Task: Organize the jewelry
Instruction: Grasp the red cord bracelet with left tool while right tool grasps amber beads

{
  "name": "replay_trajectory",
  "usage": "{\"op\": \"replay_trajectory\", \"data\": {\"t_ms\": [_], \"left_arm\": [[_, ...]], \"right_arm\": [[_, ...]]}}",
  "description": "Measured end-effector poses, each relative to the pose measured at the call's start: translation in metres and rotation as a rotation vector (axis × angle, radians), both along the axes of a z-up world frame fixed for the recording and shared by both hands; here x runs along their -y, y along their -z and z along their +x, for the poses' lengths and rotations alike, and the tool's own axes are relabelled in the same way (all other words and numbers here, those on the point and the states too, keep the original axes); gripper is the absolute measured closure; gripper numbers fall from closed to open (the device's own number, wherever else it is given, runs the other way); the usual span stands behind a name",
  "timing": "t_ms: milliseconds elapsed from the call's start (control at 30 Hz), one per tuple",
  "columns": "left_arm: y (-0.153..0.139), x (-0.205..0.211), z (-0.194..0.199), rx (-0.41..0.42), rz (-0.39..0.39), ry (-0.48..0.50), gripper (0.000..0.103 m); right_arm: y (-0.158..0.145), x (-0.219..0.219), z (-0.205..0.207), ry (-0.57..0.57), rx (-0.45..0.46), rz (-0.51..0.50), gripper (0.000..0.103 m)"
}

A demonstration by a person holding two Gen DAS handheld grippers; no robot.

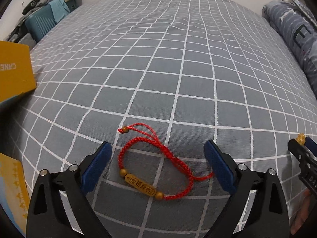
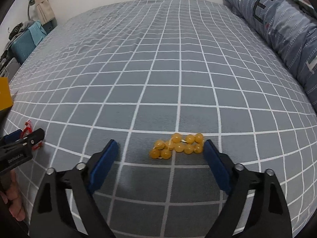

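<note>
A red braided cord bracelet [image 1: 140, 184] with a gold engraved bar and gold beads lies flat on the grey checked bedsheet [image 1: 178, 69]. My left gripper [image 1: 157, 145] stands open around it, a blue pad on each side, with neither pad pressing on it. A bunched bracelet of yellow beads [image 2: 176, 145] lies on the sheet between the open pads of my right gripper [image 2: 160, 142], close against the right pad. Each view catches the other gripper at its edge: the right gripper [image 1: 301, 150] with the yellow beads [image 1: 300, 137], the left gripper [image 2: 21, 140] with the red cord [image 2: 27, 128].
A yellow box [image 1: 13, 69] sits at the bed's left side, with a yellow and blue printed lid or card [image 1: 11, 188] nearer me. A rolled blue patterned quilt [image 2: 277, 23] runs along the right. A teal suitcase [image 1: 39, 25] stands beyond the far left corner.
</note>
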State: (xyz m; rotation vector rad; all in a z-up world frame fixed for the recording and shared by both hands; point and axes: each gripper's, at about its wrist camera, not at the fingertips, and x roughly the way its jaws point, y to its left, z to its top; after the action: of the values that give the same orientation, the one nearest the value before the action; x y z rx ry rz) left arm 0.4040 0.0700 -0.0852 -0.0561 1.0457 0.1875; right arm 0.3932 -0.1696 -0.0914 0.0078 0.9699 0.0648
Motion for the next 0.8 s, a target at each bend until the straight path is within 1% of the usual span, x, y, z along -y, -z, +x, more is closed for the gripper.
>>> {"op": "replay_trajectory", "data": {"t_ms": [33,67,100,133,167,200,233,300,333,367,400,433,467,633,800], "left_arm": [[-0.001,0.001,-0.001,0.0,-0.002,0.0,0.019],[-0.001,0.001,-0.001,0.0,-0.005,0.002,0.024],[-0.001,0.003,-0.001,-0.001,-0.005,0.003,0.03],[-0.002,0.005,-0.002,0.0,-0.006,0.006,0.034],[-0.002,0.005,-0.003,0.001,-0.01,0.009,0.042],[-0.003,0.006,-0.004,0.001,-0.013,0.012,0.05],[-0.004,0.006,-0.003,0.001,-0.015,0.013,0.055],[-0.005,0.006,-0.004,0.001,-0.024,0.015,0.074],[-0.006,0.004,-0.004,0.001,-0.028,0.013,0.08],[-0.006,0.004,-0.004,0.002,-0.032,0.011,0.087],[-0.007,0.002,-0.004,0.004,-0.04,0.008,0.092],[-0.008,0.001,-0.005,0.008,-0.049,0.004,0.093],[-0.01,-0.001,-0.005,0.012,-0.058,-0.002,0.094],[-0.021,0.004,-0.01,0.042,-0.054,0.001,0.095],[-0.025,0.009,-0.013,0.05,-0.051,0.013,0.095]], "right_arm": [[0.001,0.001,0.001,0.005,-0.003,0.004,0.031],[0.001,0.002,0.001,0.006,-0.003,0.004,0.037],[0.001,0.003,0.001,0.007,-0.004,0.0,0.039],[0.001,0.004,0.0,0.011,-0.004,-0.004,0.044],[0.001,0.005,0.0,0.019,-0.004,-0.007,0.05],[0.0,0.006,-0.001,0.026,-0.003,-0.011,0.054],[0.0,0.007,-0.001,0.028,-0.004,-0.014,0.058],[0.0,0.007,-0.002,0.032,-0.007,-0.015,0.072],[0.0,0.008,-0.002,0.035,-0.009,-0.013,0.081],[0.0,0.008,-0.002,0.037,-0.01,-0.015,0.089],[0.001,0.008,-0.002,0.039,-0.009,-0.016,0.094],[0.001,0.009,-0.002,0.046,-0.008,-0.015,0.101],[0.001,0.009,-0.002,0.048,-0.007,-0.013,0.103],[-0.004,0.01,-0.006,0.053,0.018,0.006,0.103],[-0.009,0.011,-0.009,0.055,0.039,0.01,0.103]]}}
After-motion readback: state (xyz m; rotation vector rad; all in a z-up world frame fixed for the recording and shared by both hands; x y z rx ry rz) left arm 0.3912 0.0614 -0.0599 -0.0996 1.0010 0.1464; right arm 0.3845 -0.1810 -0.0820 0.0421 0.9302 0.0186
